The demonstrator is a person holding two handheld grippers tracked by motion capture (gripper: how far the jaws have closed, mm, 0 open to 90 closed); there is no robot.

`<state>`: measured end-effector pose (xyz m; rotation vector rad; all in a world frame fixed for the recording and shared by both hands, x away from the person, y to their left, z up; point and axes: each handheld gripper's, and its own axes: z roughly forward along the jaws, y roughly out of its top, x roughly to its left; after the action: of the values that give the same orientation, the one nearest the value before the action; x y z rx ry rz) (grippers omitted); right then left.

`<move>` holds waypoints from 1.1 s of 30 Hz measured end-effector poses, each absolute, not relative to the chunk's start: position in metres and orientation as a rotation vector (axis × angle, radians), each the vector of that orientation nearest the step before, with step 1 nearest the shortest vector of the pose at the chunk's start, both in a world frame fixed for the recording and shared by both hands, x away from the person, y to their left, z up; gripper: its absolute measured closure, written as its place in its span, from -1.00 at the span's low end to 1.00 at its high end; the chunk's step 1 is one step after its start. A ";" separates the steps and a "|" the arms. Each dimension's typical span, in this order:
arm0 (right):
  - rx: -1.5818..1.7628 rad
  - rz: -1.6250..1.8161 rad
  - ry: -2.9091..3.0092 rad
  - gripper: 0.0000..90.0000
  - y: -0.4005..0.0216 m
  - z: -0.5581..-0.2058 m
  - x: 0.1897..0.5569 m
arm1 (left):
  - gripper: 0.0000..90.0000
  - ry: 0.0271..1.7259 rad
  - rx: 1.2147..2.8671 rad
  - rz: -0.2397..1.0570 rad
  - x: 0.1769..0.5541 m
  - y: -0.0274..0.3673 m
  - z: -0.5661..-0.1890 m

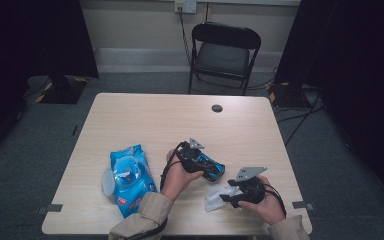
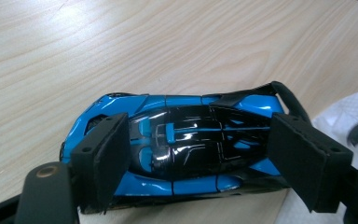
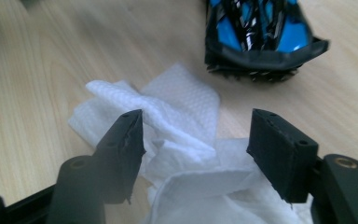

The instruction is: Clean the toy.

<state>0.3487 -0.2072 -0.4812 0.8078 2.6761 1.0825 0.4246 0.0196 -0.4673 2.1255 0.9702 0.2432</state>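
You cannot read the print on the blue wipes pack (image 1: 128, 179); it is too small. The toy car's (image 3: 261, 35) front is cut off by the right gripper view's top edge. The wet wipe's (image 3: 186, 140) near part runs off the bottom edge.

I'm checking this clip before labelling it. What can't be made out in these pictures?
- Toy car, left gripper view: its sides sit behind the tool's pads; touching or not, unclear.
- Wipe, right gripper view: cut off by the bottom edge.
- Wipes pack, high view: print too small to read.
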 end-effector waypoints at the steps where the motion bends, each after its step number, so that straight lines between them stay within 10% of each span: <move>1: 0.808 1.082 2.676 -0.17 -0.207 -0.481 0.349 | -0.53 0.965 2.129 0.251 0.425 0.019 -0.468; 12: 0.770 1.015 2.672 0.38 -0.206 -0.485 0.355 | -0.61 0.939 2.172 0.260 0.432 0.015 -0.472; 22: 0.831 0.980 2.623 -0.08 -0.213 -0.474 0.352 | -0.64 0.948 2.162 0.254 0.433 0.018 -0.474; 33: 0.919 0.975 2.589 0.62 -0.210 -0.485 0.364 | -0.65 0.948 2.170 0.253 0.433 0.017 -0.474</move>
<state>0.3641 -0.2096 -0.4852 0.9187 2.5892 0.9750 0.4330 0.0173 -0.4739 2.1701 0.9478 0.2530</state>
